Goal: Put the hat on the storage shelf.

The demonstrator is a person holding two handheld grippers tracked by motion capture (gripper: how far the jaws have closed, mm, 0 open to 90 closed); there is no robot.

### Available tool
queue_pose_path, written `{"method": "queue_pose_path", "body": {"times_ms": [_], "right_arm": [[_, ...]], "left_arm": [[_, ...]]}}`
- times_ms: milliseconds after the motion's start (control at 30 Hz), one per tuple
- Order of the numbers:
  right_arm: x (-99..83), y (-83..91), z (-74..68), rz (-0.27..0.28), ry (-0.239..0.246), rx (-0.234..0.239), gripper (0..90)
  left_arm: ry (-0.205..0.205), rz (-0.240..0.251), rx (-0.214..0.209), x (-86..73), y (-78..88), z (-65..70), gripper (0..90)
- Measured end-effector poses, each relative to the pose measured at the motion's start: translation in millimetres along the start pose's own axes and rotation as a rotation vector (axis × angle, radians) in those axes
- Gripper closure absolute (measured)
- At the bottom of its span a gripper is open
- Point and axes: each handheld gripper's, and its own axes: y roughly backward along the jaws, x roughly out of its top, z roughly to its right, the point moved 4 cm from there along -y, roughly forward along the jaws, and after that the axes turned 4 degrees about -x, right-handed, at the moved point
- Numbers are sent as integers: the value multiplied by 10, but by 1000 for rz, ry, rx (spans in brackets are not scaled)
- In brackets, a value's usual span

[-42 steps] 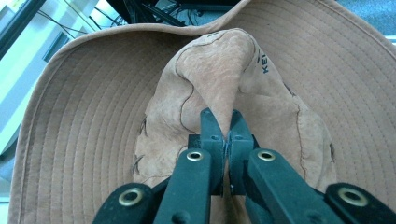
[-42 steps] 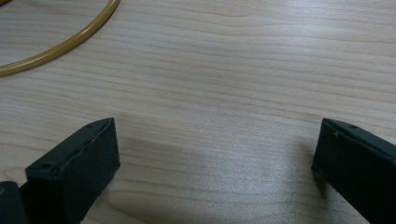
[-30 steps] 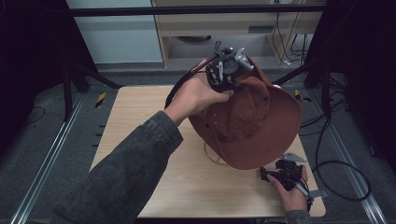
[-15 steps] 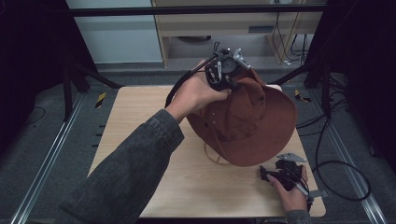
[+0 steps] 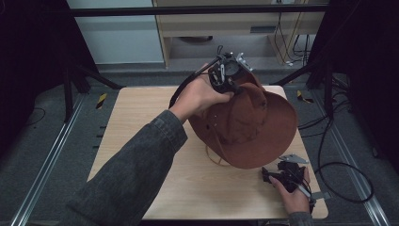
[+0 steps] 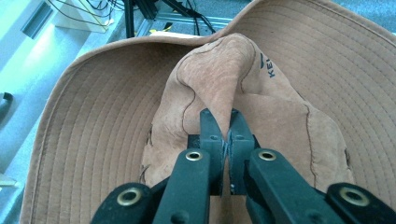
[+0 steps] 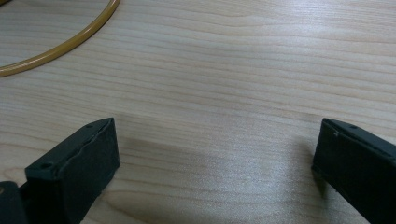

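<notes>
A brown wide-brimmed suede hat (image 5: 249, 125) is held tilted above the wooden table (image 5: 141, 132), its crown pinched at the top. My left gripper (image 5: 229, 79) is shut on a fold of the crown; the left gripper view has the hat (image 6: 243, 79) with its jaws closed on that fold, my left gripper (image 6: 228, 123) pressing the suede. A tan chin cord (image 5: 214, 157) hangs from the hat to the table. My right gripper (image 5: 269, 176) rests low at the table's front right, open, nothing between its jaws. In the right gripper view my right gripper (image 7: 215, 154) hovers over bare wood, near the cord (image 7: 60, 46).
The table sits inside a dark metal frame with rails (image 5: 51, 155) on both sides. Black cables (image 5: 339, 165) trail off the right edge. A shelf unit (image 5: 226, 28) stands behind the table.
The left hand has lifted the hat a little and shifted it toward the back of the table. The right gripper has stayed where it was.
</notes>
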Motion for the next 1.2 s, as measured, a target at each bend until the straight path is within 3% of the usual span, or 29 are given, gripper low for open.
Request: {"method": "queue_pose_path", "body": {"times_ms": [367,400,433,600,1000,1033,1067,1167,1200], "right_arm": [[-1,2,0,-2,-1,-2,5],[-2,4,-23,-5,-20,1,5],[-1,2,1,-1,1,-2,5],[0,1,1,0,-1,-3,5],[-2,5,0,-3,0,0,5],[-2,3,-23,-4,-19,2,5],[-1,2,1,-2,1,-1,5],[0,0,1,0,-1,-2,5],[-1,1,-22,-3,-19,1,5]], "left_arm": [[6,0,-8,-16,-73,4,863],[5,1,-8,-17,-77,7,861],[6,2,-8,-17,-83,12,857],[4,-3,-2,-32,-101,17,818],[16,32,21,-43,-86,23,600],[17,36,22,-41,-84,26,578],[14,37,24,-38,-77,27,552],[17,51,29,-28,-52,37,481],[21,59,30,-24,-40,41,459]]}}
